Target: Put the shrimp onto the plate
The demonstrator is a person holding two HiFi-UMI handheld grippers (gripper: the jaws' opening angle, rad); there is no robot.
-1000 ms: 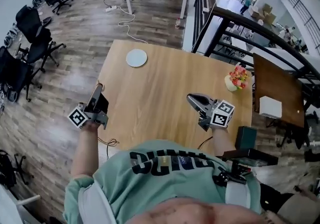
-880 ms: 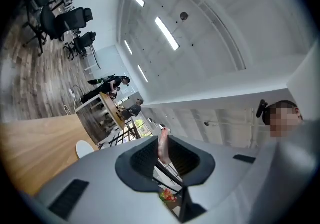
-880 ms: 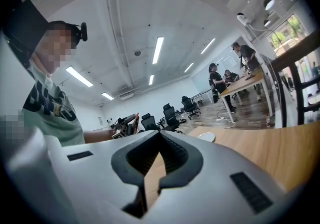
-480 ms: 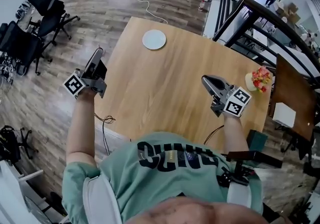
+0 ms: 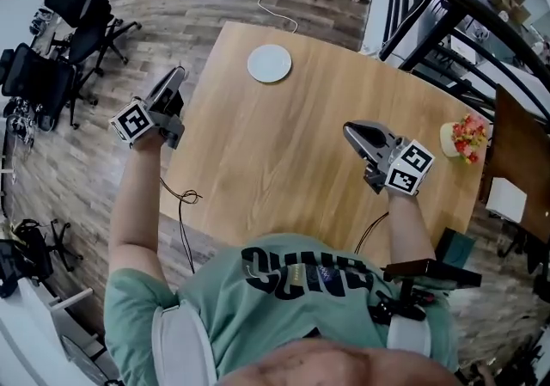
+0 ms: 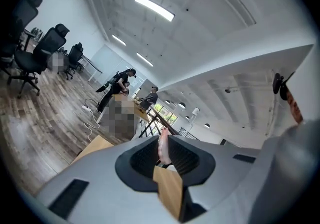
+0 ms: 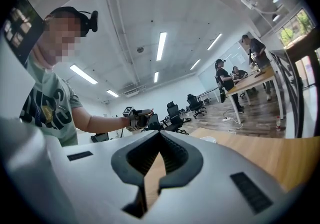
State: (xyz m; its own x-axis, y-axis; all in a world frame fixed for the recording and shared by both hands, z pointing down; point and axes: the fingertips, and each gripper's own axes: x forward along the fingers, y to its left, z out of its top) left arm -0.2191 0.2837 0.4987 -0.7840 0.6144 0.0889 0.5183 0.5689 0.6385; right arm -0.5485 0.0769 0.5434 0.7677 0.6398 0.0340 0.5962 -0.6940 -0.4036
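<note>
My left gripper [image 5: 177, 76] hangs just off the table's left edge, short and left of the white plate [image 5: 269, 63]. In the left gripper view its jaws [image 6: 163, 139] are shut on a pink shrimp [image 6: 162, 150] that stands upright between the pads. The plate lies bare near the table's far left corner. My right gripper [image 5: 349, 128] hovers over the table's right half with its tips pointing left toward the middle. Its jaws [image 7: 160, 133] meet at the tips with nothing between them. The right gripper view also shows the left gripper [image 7: 137, 116] and the plate [image 7: 208, 139].
A flower pot [image 5: 462, 136] stands at the table's [image 5: 284, 152] right edge, with a white box [image 5: 505, 198] on a dark table beyond. Black office chairs [image 5: 51, 49] stand on the floor at left. A thin cable [image 5: 185, 197] hangs at the near left edge. A dark railing [image 5: 430, 6] runs along the far right.
My left gripper has moved farther along the table's left edge with the shrimp, drawing nearer level with the plate, and it has rolled. The right gripper has shifted a little toward the plate's side.
</note>
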